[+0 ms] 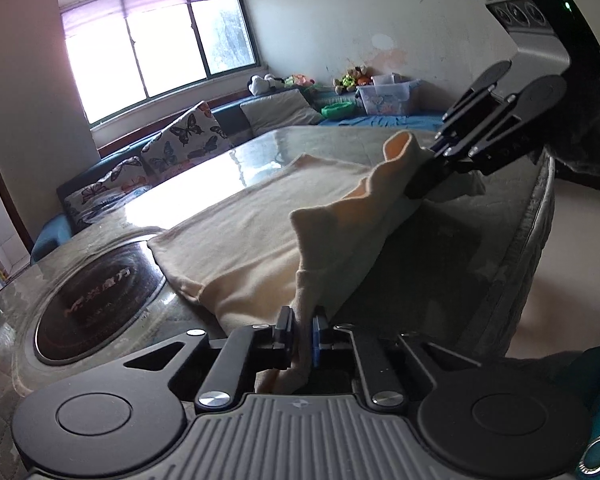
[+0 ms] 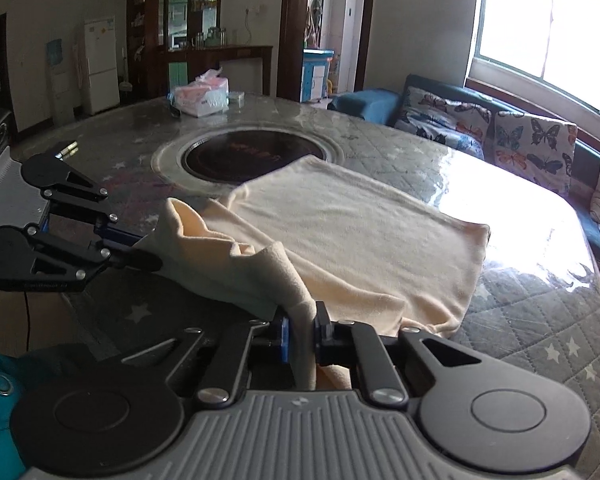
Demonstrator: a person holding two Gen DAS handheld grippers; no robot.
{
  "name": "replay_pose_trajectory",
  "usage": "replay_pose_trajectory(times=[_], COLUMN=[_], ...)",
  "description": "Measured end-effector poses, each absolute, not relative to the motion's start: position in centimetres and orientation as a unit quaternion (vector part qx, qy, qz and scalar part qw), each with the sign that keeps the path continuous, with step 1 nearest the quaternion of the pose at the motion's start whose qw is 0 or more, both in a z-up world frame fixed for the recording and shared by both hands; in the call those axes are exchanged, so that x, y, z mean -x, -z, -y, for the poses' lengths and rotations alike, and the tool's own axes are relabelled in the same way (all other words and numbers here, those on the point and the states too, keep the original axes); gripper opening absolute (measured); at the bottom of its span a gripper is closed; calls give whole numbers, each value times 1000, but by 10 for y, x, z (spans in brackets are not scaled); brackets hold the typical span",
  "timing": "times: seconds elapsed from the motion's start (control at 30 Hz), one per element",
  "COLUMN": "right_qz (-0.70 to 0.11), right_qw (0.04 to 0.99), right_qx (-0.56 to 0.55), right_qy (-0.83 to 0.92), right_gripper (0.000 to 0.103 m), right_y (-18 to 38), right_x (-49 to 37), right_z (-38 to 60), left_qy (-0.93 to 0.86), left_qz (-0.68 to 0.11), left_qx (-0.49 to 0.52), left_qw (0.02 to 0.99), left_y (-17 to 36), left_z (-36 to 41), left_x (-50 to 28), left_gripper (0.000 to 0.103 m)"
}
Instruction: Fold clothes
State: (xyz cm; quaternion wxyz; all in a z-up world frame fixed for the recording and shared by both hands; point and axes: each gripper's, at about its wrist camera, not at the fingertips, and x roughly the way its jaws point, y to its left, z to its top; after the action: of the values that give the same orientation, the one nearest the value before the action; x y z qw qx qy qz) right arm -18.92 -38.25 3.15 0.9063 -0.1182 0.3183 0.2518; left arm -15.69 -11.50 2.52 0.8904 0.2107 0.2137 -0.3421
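A cream-coloured garment (image 1: pixel 260 232) (image 2: pixel 360 224) lies spread over the round table, its near edge lifted off the top. My left gripper (image 1: pixel 302 328) is shut on one corner of that edge, with cloth bunched between its pads. My right gripper (image 2: pixel 302 322) is shut on the other corner. In the left wrist view the right gripper (image 1: pixel 432 172) shows at the upper right, clamped on the cloth. The right wrist view shows the left gripper (image 2: pixel 148 258) at the left, holding its corner. Between the two the raised hem sags in folds.
The table (image 2: pixel 520 320) has a quilted grey cover under clear film and a round dark cooktop (image 2: pixel 236 158) set in its middle. A tissue pack (image 2: pixel 202 98) lies on the far side. A sofa with butterfly cushions (image 2: pixel 532 148) runs under the window.
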Motion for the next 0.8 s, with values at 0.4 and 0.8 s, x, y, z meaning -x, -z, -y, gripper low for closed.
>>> replay_pose_trajectory(times=[0.4,0.8], right_qz=[-309,-301], right_qw=[895,907], right_qx=[117,101], right_qy=[-300,-278], right_gripper=[10,7], right_y=[-73,-96], right_x=[248,179], right_z=[370,380], left_qy=[366,334], left_qz=[-210,-198], left_qx=[-194,-194], left_qw=[886,901], left_y=[-69,-85], left_z=[81,105], left_x=[211,113], left_gripper=[10,10])
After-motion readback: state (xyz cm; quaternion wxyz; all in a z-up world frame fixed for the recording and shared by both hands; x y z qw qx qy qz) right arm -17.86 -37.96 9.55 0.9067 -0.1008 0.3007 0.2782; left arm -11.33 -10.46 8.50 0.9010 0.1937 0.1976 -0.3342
